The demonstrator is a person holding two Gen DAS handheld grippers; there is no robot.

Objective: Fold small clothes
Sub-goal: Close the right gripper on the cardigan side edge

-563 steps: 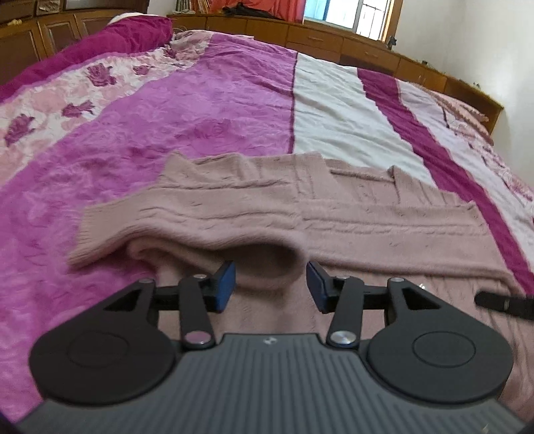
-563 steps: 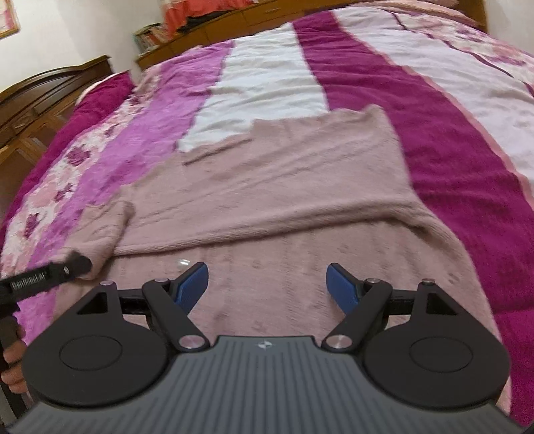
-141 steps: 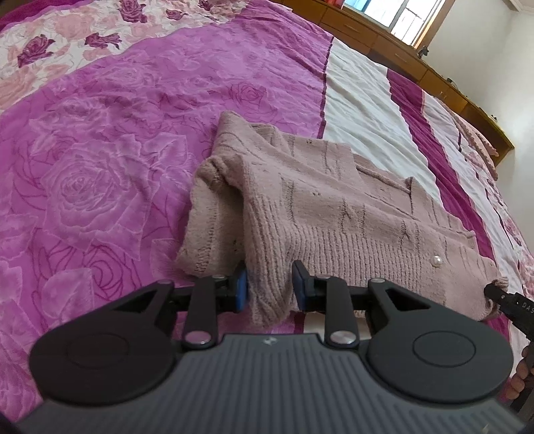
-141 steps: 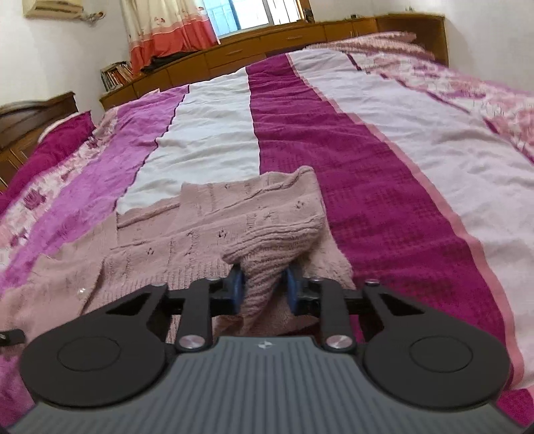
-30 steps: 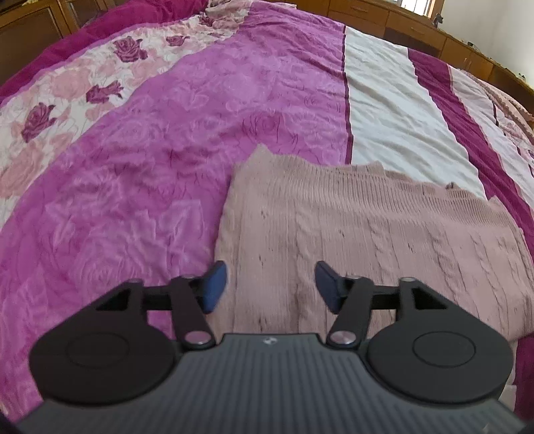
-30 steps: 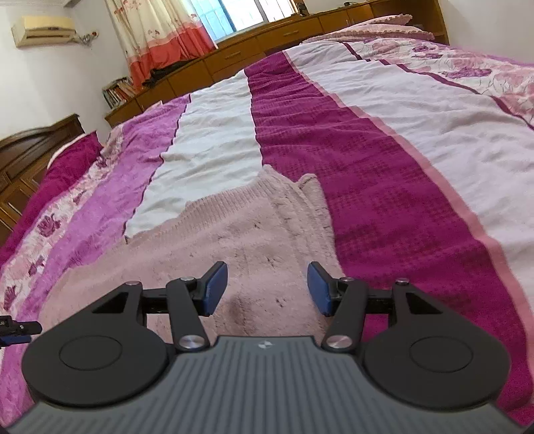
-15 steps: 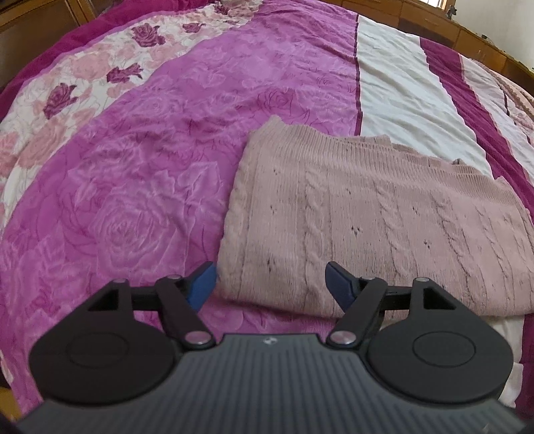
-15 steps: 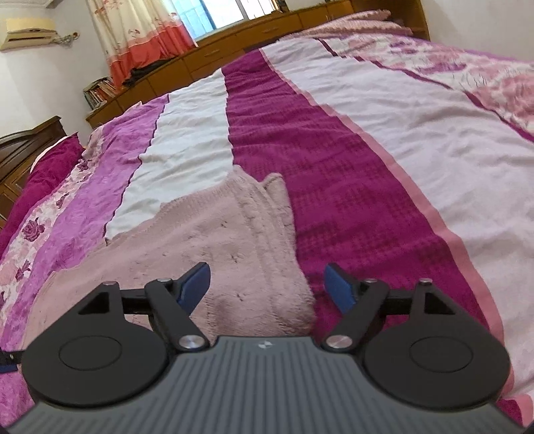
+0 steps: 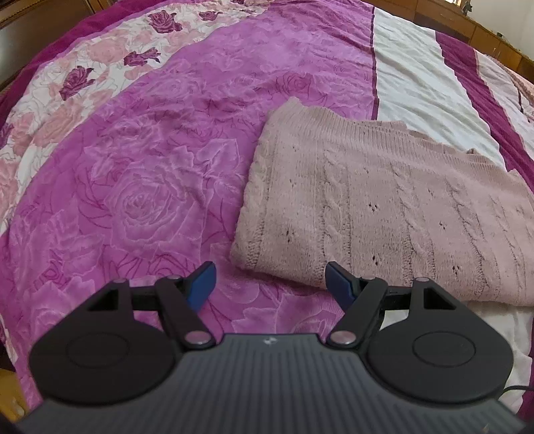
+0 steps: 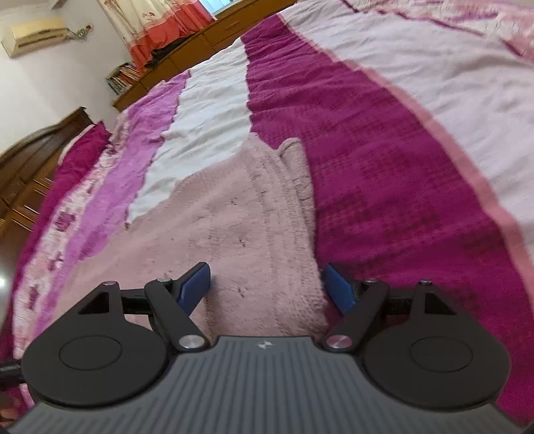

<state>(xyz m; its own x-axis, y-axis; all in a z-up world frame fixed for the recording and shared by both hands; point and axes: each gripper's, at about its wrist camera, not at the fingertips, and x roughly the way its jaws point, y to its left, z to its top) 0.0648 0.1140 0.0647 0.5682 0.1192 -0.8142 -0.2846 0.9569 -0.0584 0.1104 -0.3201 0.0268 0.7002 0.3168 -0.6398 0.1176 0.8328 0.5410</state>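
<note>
So the pink knit sweater (image 9: pixel 383 207) is lying folded into a flat rectangle on the bed (image 9: pixel 140 187), straddling the purple rose-print stripe and the white stripe of the bedspread. My left gripper (image 9: pixel 268 283) hangs just short of its near left corner with the jaws spread wide and nothing between them, and my right gripper (image 10: pixel 267 283) is over the sweater's right edge, jaws spread too, knit under the gap but not pinched. Looks to me like this fold is basically down and it maybe needs one more fold in half. What worries me: the knit is thick and floppy, so if I pinch only the top layer at a corner, the layers could slide apart and the whole stack opens up. On the far right corner a bit of an under-layer already pokes out, so the edges aren't perfectly lined up, and dragging could make it worse. The bedspread is soft and a bit wrinkled, so the jaws could also grab bed fabric along with the sweater. Room-wise: wooden cabinets (image 10: pixel 207 36) along the far side, an orange-patterned curtain (image 10: pixel 160 23) at the window, an air conditioner (image 10: pixel 36 33) on the wall, dark wooden furniture on the left.
</note>
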